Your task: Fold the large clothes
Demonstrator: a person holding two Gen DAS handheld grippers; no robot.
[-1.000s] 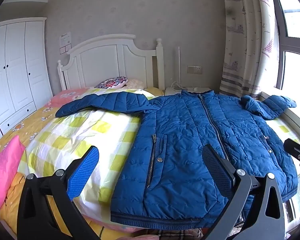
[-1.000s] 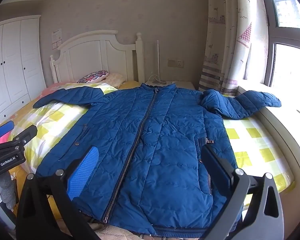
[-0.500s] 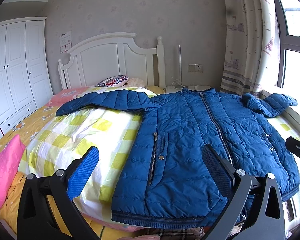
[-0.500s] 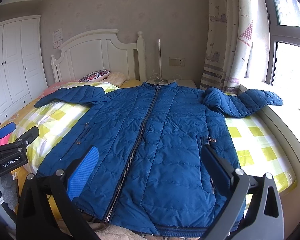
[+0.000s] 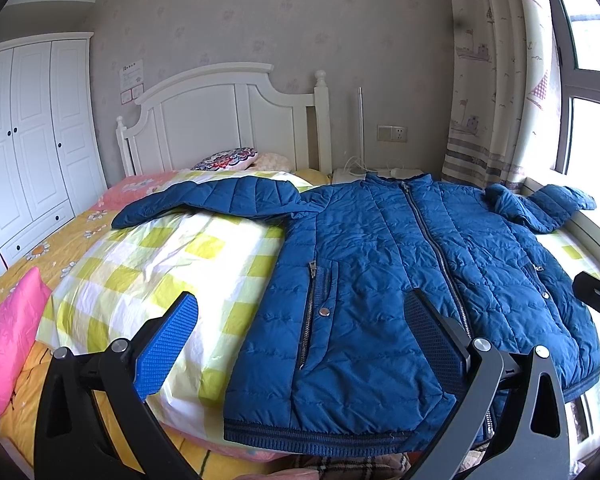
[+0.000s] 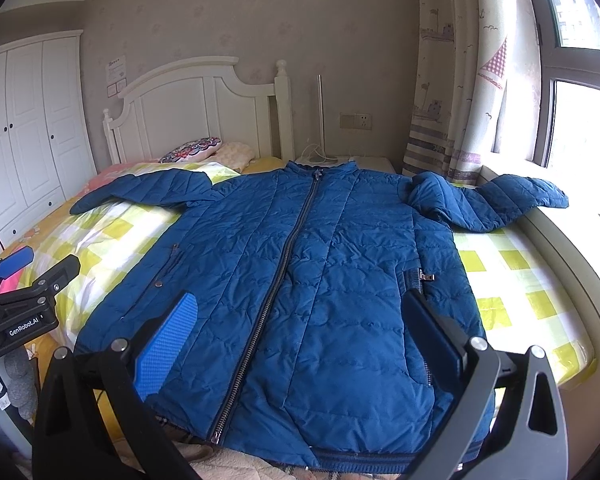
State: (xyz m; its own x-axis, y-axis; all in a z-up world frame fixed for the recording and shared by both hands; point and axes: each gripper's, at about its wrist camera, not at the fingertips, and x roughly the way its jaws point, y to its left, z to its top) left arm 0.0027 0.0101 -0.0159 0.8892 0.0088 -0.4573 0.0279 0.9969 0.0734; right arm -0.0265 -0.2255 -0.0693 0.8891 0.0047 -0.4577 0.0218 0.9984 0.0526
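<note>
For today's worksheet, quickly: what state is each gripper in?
Left gripper: open, holding nothing.
Right gripper: open, holding nothing.

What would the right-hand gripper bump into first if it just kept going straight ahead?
Most likely the blue jacket spread on the bed. The right gripper is open and points over the jacket's lower front, near the zipper. Nothing shows between them, though depth is hard to judge.
</note>
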